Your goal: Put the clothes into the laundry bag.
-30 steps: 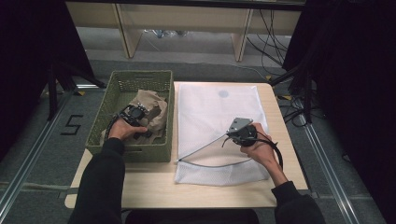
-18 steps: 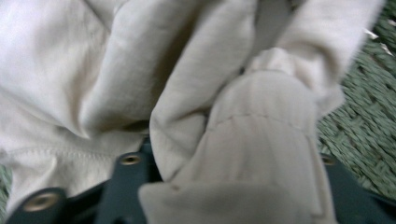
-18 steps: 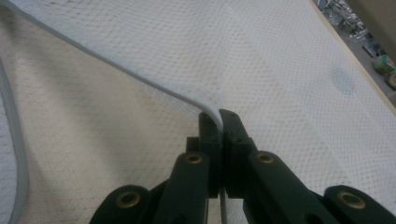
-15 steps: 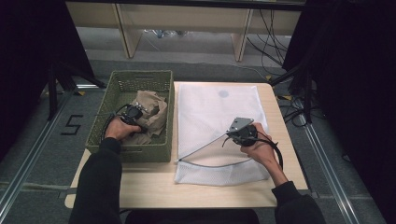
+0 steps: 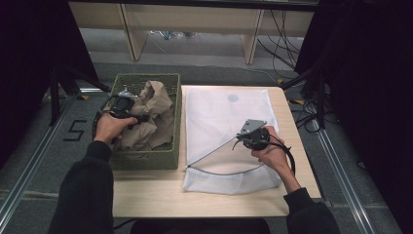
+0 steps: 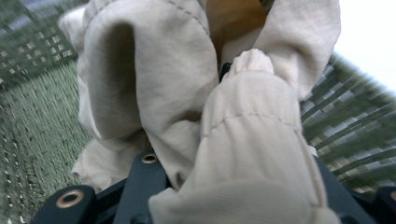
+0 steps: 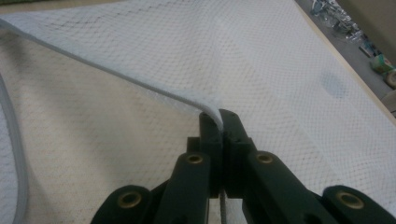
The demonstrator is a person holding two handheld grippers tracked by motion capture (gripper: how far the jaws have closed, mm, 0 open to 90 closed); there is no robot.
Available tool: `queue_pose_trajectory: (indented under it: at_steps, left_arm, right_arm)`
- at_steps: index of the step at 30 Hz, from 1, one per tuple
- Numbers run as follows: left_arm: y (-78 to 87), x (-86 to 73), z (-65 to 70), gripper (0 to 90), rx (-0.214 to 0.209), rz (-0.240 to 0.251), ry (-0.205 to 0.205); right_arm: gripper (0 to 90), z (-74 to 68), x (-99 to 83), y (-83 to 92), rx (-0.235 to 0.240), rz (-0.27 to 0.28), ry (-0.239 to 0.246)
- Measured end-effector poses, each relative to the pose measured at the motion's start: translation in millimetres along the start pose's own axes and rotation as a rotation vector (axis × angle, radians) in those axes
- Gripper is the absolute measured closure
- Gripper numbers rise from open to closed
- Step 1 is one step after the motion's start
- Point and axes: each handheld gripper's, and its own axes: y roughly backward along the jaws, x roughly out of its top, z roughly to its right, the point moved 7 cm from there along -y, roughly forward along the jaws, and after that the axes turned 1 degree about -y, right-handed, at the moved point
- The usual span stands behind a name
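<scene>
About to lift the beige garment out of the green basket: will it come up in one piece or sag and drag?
Likely floppy: the beige garment bunches in soft folds around the left gripper. Probably light, thin fabric. Loose parts lying in the green basket may trail and catch its rim.

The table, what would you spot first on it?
A big white mesh bag covers most of the table, and the right gripper pinches its open edge up. To its left, in a green basket, the left gripper has clamped a crumpled beige cloth.
</scene>
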Motion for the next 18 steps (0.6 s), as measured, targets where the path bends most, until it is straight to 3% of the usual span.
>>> queue_pose_trajectory:
  at_steps: [2,4,6,7,8,10,18]
  left_arm:
    - [11.9,6.3,4.2,64.0,-0.019,0.029,0.009]
    - [23.8,12.2,8.7,64.0,-0.005,0.050,-0.015]
    - [36.1,18.8,15.8,64.0,-0.006,0.082,-0.020]
    - [42.5,21.8,19.4,64.0,-0.012,0.096,-0.032]
    - [48.5,24.4,24.0,64.1,-0.020,0.108,-0.030]
    - [60.5,29.4,30.0,64.1,-0.021,0.126,-0.054]
    - [102.0,45.0,59.6,64.2,-0.106,0.227,-0.035]
  right_arm:
    - [90.0,2.6,5.0,3.2,0.001,0.012,-0.034]
    - [90.0,6.2,8.0,3.8,0.001,0.025,-0.008]
    - [90.0,8.9,11.9,6.5,0.003,0.033,-0.024]
    - [90.0,7.8,12.6,8.6,-0.004,0.023,-0.075]
    - [90.0,13.4,16.1,8.3,0.002,0.039,-0.020]
    - [90.0,16.5,19.9,9.9,0.000,0.043,-0.038]
    - [90.0,27.4,29.4,12.3,0.012,0.063,-0.057]
